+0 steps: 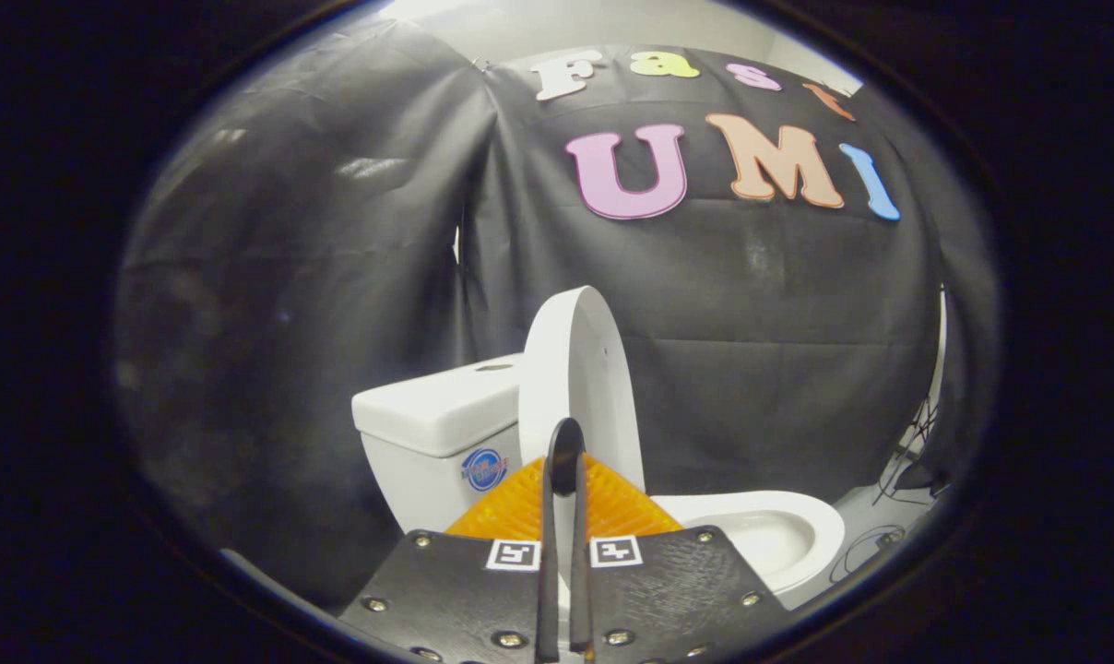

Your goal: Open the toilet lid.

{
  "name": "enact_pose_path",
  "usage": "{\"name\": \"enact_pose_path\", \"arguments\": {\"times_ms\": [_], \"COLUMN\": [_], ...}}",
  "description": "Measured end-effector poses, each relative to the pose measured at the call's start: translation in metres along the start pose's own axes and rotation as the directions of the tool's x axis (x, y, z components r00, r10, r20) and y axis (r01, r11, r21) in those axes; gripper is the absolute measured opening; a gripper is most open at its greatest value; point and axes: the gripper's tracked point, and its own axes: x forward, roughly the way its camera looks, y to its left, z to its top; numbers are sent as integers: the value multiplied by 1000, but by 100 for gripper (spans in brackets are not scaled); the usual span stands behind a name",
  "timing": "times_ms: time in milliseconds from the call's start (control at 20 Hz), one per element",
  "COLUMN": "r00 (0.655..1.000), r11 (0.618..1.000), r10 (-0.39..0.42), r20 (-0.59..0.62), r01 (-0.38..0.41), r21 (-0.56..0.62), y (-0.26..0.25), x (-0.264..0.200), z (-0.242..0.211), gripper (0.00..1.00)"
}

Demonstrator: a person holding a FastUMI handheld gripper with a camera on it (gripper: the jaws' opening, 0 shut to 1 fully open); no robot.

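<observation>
A white toilet stands ahead of me against the black cloth wall. Its lid (pixel 583 355) is raised and stands nearly upright, leaning back toward the tank (pixel 442 410). The seat and open bowl (pixel 769 530) lie exposed to the right of the fingers. My gripper (pixel 566 441) is shut, its two fingers meeting at their tips with only a thin slit below. The tips sit in front of the lid's lower part. Nothing shows held between the tips, and I cannot tell whether they touch the lid.
Black cloth walls close in behind and to the left of the toilet. Dark cables (pixel 903 480) lie on the pale floor at the far right, beyond the bowl.
</observation>
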Motion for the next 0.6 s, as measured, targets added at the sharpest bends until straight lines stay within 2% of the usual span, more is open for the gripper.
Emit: {"name": "enact_pose_path", "arguments": {"times_ms": [250,450,600], "r00": [1000,997,997], "r11": [999,994,993], "r10": [23,11,-20], "r20": [12,71,80], "r01": [-23,-3,28], "r21": [-39,-109,-111], "y": [6,7,-3], "x": [-8,-18,-27], "z": [0,12,17], "gripper": [5,5,5]}}
